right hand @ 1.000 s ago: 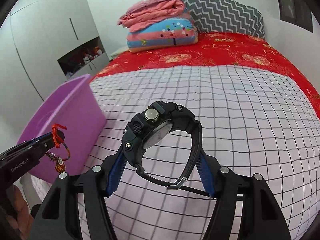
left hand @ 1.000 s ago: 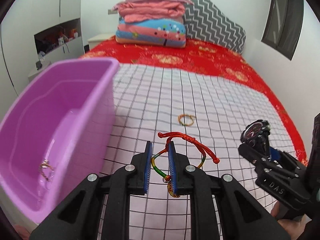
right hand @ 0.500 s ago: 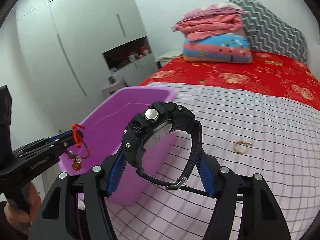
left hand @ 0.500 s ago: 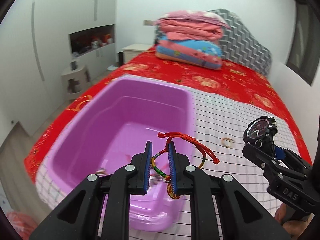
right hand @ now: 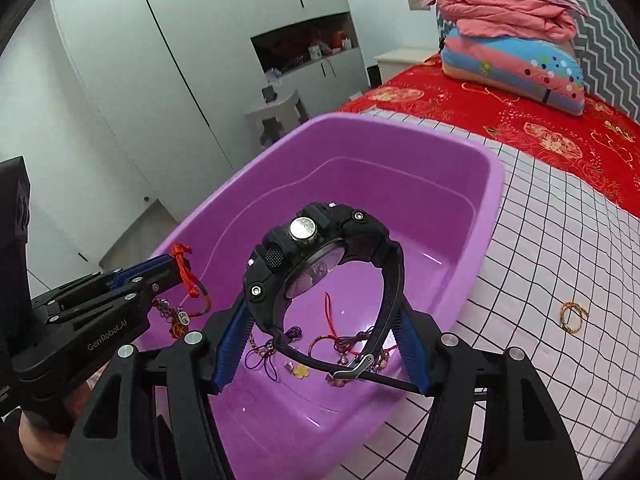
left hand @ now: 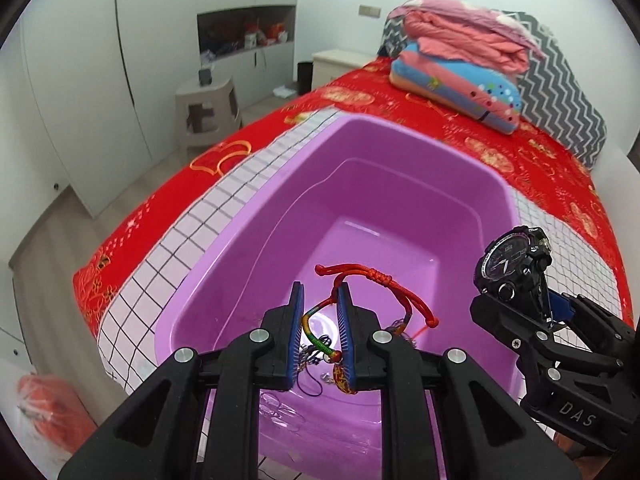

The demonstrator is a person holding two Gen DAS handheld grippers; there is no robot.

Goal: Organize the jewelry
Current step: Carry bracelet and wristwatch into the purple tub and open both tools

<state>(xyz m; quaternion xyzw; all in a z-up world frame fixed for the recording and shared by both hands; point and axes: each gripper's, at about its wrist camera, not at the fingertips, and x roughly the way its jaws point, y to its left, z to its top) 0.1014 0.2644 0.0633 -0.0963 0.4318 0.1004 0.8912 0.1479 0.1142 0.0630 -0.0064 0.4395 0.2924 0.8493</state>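
Home bedroom: bed [left hand: 500,152] with red cover, folded quilts [right hand: 516,40], white wardrobe [right hand: 168,60], nightstand [left hand: 340,64].

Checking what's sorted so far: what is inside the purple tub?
The purple tub holds a tangle of jewelry on its floor: red cords, beaded strands and a small yellow flower charm. The held black watch and gripper fingers cover part of the floor.
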